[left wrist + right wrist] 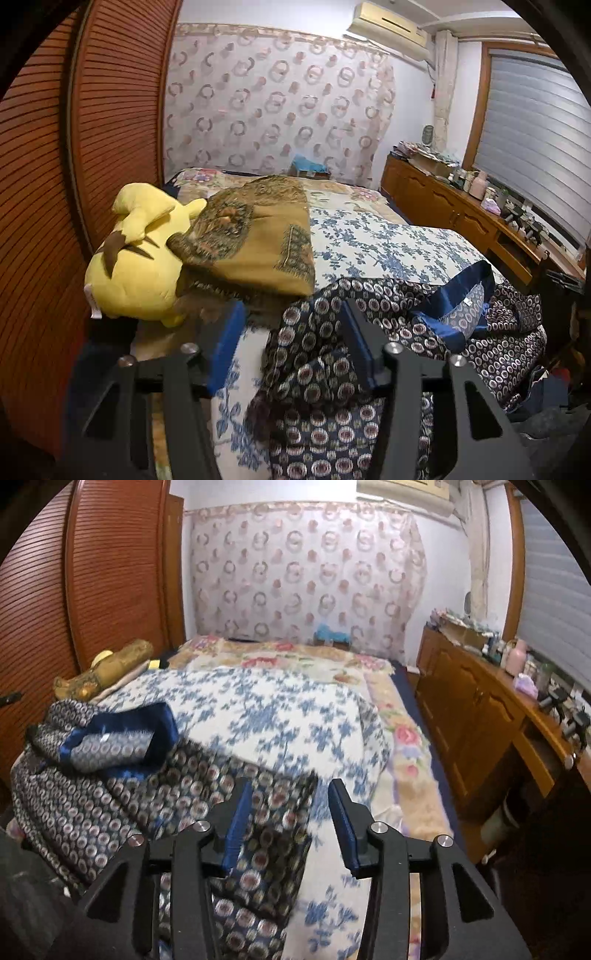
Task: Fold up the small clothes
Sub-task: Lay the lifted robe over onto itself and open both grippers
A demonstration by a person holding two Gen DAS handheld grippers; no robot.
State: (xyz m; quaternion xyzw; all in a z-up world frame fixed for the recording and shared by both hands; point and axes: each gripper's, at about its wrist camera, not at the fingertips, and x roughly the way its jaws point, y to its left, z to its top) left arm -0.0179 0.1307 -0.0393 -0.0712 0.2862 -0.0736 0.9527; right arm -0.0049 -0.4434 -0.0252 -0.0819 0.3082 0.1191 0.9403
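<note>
A dark navy garment [502, 332] printed with small rings, with a shiny blue lining [454, 295] showing at its folded-over edge, lies crumpled on the bed. My left gripper [291, 314] hovers over the garment's left end with its blue-padded jaws apart; cloth lies between and under them, and the pads do not press on it. In the right wrist view the same garment [92, 797] spreads to the left. My right gripper [290, 788] stands open over the garment's right edge, with the cloth beneath its left finger and bedspread beneath its right.
A blue-and-white floral bedspread [369, 240] covers the bed. A yellow plush toy [136, 266] and a folded ochre patterned cloth [255, 240] lie at the left, by the louvred wooden wardrobe [110, 110]. A cluttered wooden sideboard [469, 709] runs along the right.
</note>
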